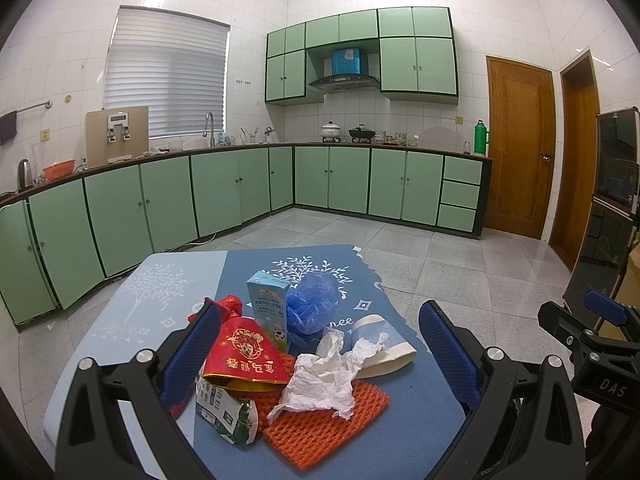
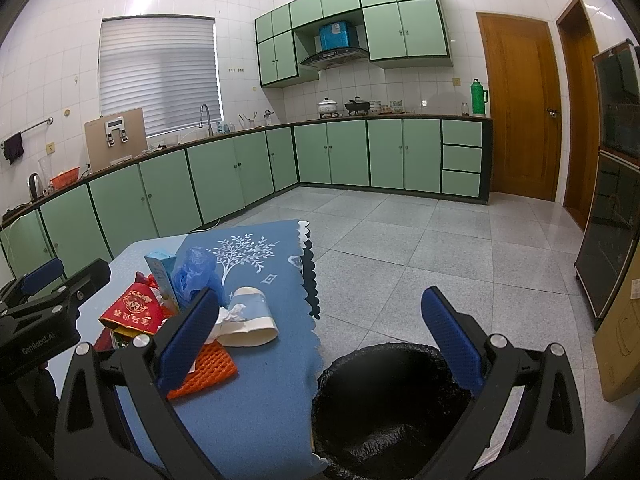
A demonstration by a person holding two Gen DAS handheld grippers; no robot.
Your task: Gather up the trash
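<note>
Green kitchen cabinets line the far walls, and close in front stands a small table (image 1: 400,436) under a blue cloth, heaped with trash. On it lie a crumpled white tissue (image 1: 324,376), an orange foam net (image 1: 320,420) beneath it, a red gift bag (image 1: 244,354), a crushed green-and-white carton (image 1: 226,410) at the near left, an upright milk carton (image 1: 268,306), a blue plastic bag (image 1: 310,304) just right of that carton, and a flattened paper cup (image 1: 386,346) toward the right. A bin with a black liner (image 2: 384,396) sits on the floor just beside the table's right edge and looks empty.

Left tool (image 1: 320,356) hangs over the heap, fingers spread wide and holding nothing. Right tool (image 2: 320,340) is likewise spread and empty, poised between the table's edge and the bin.

Nothing seems collected yet, so this looks like the very start. The likely next move is to lower one tool onto a single piece, perhaps the tissue on top, close on it, and carry it right over the bin's mouth.
</note>
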